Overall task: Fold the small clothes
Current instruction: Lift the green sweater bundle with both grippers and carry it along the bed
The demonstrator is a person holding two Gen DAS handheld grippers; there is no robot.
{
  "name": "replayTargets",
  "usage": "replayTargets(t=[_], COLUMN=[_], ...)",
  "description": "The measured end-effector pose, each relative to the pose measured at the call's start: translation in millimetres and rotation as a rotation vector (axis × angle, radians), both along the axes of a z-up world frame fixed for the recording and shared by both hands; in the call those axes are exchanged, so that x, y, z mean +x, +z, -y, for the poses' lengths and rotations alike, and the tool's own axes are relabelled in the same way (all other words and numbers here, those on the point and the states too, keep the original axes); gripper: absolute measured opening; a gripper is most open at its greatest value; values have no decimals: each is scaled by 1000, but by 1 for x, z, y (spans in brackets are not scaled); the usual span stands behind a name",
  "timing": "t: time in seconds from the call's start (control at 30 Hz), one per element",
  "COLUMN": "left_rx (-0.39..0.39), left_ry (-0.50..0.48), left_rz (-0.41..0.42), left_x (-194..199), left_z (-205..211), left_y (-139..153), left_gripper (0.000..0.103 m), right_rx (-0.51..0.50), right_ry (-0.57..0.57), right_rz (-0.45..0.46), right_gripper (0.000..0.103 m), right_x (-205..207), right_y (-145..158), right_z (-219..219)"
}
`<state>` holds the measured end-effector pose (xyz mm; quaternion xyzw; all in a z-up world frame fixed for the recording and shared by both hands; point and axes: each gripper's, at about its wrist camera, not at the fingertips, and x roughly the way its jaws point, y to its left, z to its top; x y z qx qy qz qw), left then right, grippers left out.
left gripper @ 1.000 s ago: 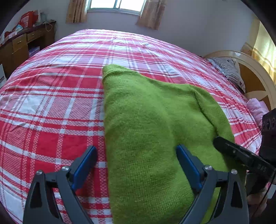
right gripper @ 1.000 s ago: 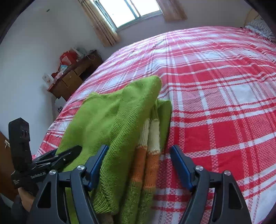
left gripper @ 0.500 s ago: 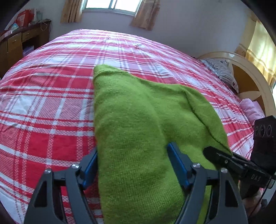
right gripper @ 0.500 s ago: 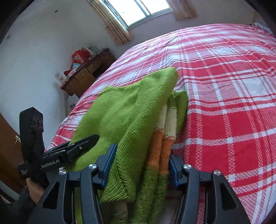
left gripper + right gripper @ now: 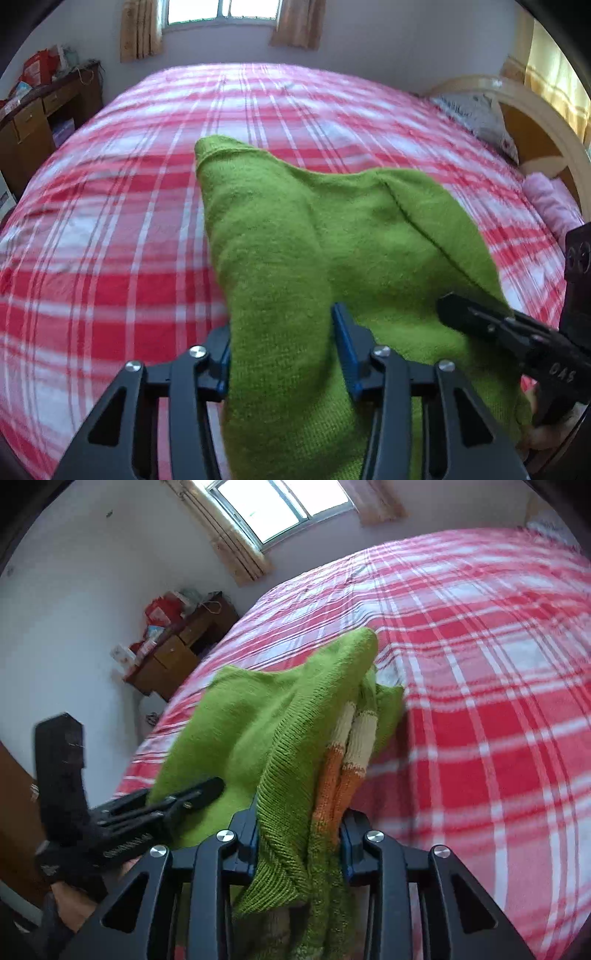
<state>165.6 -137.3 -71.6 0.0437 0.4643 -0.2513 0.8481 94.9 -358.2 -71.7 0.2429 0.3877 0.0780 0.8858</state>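
Red-and-white plaid bedding (image 5: 110,236) is covering the wide bed that fills the left wrist view, with a curtained window (image 5: 221,9) and a brown wooden desk (image 5: 33,122) behind it and a cream curved headboard (image 5: 546,122) at the right. On that bedding the small lime-green knitted sweater (image 5: 369,236) is lying, its near edge bunching up into the left gripper (image 5: 282,350). The blue-padded jaws have just been closing, and they are now pinching a thick ridge of green knit between them. At the right edge the black right gripper (image 5: 491,328) is reaching into the same near hem.

From the right wrist view, the same bedding (image 5: 498,701) is sloping away toward the window, with the desk (image 5: 173,657) by the wall. The right gripper (image 5: 297,845) has likewise just been closing, and it is squeezing a gathered hem of the sweater (image 5: 258,720) where orange and cream stripes (image 5: 347,749) are showing. The left gripper (image 5: 184,801) is biting the green edge just beside it.

Judging by this, the grasp on the near edge is being completed for a fold. Next, both hands would need to be lifting together, keeping the hem taut, and carrying it over toward the far edge so the layers are landing square.
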Motion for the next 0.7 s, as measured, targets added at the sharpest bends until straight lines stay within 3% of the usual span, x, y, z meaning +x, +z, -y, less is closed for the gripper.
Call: replayTargets(t=[0.17,0.3,0.33,0.4,0.47,0.57,0.7], left_rx=[41,80,93,101,65,-6,-39], left_ry=[-34,-32,-21,8,19,14,-35], left_rz=[-73,4,23,35,-12,-89,-65], left_x=[-57,-74,-73,-64,-53,-44,-50], left_z=[-11,-5,-4,-2,-5,-10,-6], left_y=[4,-2,-3,-8,-12,-20,-17], left_gripper=[52,81,92,103,103,102,83], right_rx=[38,54,45,34,18,13,-7], right_ry=[65,59,40,2,-24,-32,-39], right_rz=[-44,-45,-32,-23,-24,-8,37], right_gripper=[33,36,40,48,59,65,66], right_x=[-59,-100,-104,-102,-96,-84,-81], right_y=[5,-4,-5,-9,-12,-18,-21], right_z=[-15,-17,-17,-15,-15,-17,-21])
